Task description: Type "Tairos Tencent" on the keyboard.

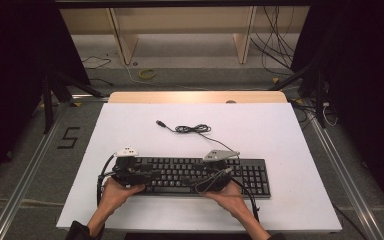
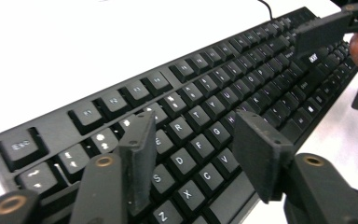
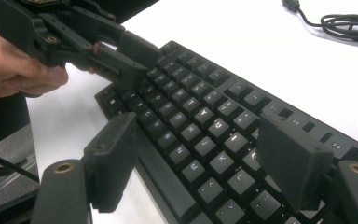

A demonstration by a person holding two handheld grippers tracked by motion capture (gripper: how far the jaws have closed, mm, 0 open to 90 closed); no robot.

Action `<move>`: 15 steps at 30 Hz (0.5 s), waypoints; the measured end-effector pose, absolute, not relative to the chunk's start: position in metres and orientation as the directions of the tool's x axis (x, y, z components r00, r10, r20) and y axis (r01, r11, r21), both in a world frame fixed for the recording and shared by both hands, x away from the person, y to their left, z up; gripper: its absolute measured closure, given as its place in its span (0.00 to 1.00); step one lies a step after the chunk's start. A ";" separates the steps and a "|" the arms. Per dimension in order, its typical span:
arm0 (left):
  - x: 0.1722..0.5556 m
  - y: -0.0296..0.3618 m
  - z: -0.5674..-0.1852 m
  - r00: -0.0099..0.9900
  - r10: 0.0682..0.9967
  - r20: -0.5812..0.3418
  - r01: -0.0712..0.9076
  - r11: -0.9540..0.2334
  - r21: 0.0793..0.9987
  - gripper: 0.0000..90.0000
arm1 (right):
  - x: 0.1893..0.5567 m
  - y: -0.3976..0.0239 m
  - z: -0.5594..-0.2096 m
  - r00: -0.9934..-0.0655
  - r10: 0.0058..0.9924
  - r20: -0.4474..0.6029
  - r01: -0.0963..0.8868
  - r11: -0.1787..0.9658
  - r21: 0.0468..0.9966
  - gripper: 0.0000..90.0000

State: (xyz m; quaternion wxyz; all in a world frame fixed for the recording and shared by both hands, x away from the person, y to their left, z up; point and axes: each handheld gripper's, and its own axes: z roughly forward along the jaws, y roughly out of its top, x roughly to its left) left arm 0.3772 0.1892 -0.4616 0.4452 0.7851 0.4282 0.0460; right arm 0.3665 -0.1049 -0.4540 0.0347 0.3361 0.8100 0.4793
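Hovering over black keyboard [image 1: 200, 176] | left gripper [image 2: 193, 140] jaws apart, nothing between | right gripper [image 3: 196, 154] jaws apart, nothing between | white table [image 1: 280, 130]

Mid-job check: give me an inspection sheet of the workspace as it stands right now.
Surface: white rectangular tabletop, bare around the work.
Job's things: black full-size computer keyboard, flat near the front edge.
Clutter: nothing seen.
Grippers: left tool open above the letter keys at the keyboard's left end; right tool open above the keys further right; nothing between either's jaws.
Cables: thin black keyboard cable, partly coiled behind the keyboard, plug free.
Surroundings: grey floor, loose dark floor wires.
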 end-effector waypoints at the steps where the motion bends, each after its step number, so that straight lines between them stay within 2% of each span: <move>1: 0.378 0.190 -0.461 0.625 0.717 -0.309 0.632 -0.232 0.740 0.52 | 0.366 -0.105 -0.454 -0.772 0.577 0.266 0.511 0.315 0.800 0.34; 15: 0.383 0.191 -0.462 0.605 0.732 -0.311 0.637 -0.211 0.742 0.40 | 0.367 -0.105 -0.454 -0.771 0.577 0.269 0.514 0.314 0.798 0.34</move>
